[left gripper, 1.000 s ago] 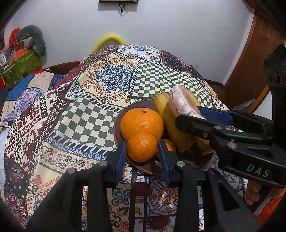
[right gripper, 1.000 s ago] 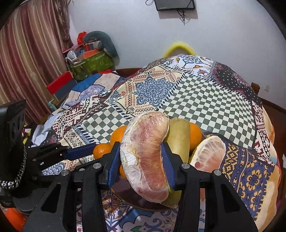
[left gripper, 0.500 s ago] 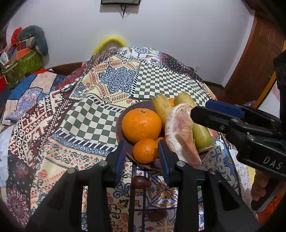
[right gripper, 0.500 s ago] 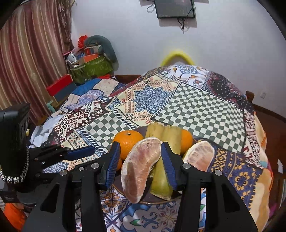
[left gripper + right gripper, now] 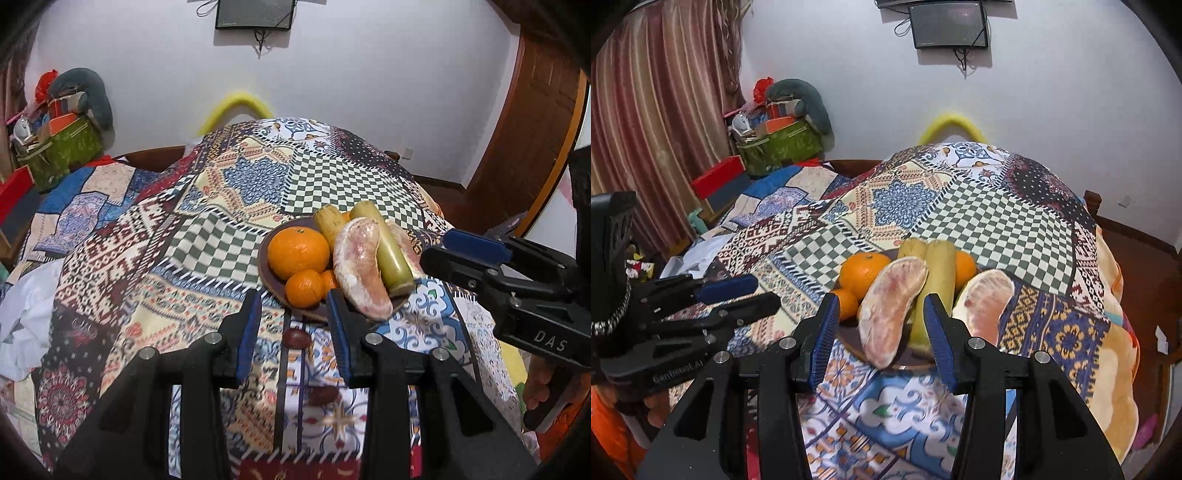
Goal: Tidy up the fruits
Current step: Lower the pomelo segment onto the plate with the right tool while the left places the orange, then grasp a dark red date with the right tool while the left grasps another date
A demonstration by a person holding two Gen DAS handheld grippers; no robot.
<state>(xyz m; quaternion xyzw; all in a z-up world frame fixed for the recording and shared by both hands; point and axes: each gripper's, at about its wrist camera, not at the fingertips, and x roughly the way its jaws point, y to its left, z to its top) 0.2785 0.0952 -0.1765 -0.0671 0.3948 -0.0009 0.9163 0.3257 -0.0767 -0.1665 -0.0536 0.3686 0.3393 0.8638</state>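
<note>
Lying lengthwise on the brown plate [image 5: 266, 236]: one peeled pomelo segment [image 5: 360, 267], long axis running from the plate's far side toward the cameras, its near tip overhanging the front rim.

- Plate contents, left wrist view: large orange [image 5: 298, 252] at left; small orange [image 5: 304, 288] in front of it, another partly hidden beside that; two pale yellow-green stalks [image 5: 384, 245] lying parallel, pointing away from the cameras, the pomelo segment against them.
- Second pomelo segment [image 5: 986, 301] — at the plate's right edge, leaning the same way; a further orange [image 5: 964, 267] behind the stalks.
- Plate rests on a patchwork cloth [image 5: 229, 184]; two dark date-like fruits [image 5: 296, 337] lie on the cloth just before the plate.
- Left gripper [image 5: 291, 326]: jaws wide, nothing between them, short of the plate.
- Right gripper [image 5: 881, 332]: jaws wide — not touching the pomelo segment seen between them.
</note>
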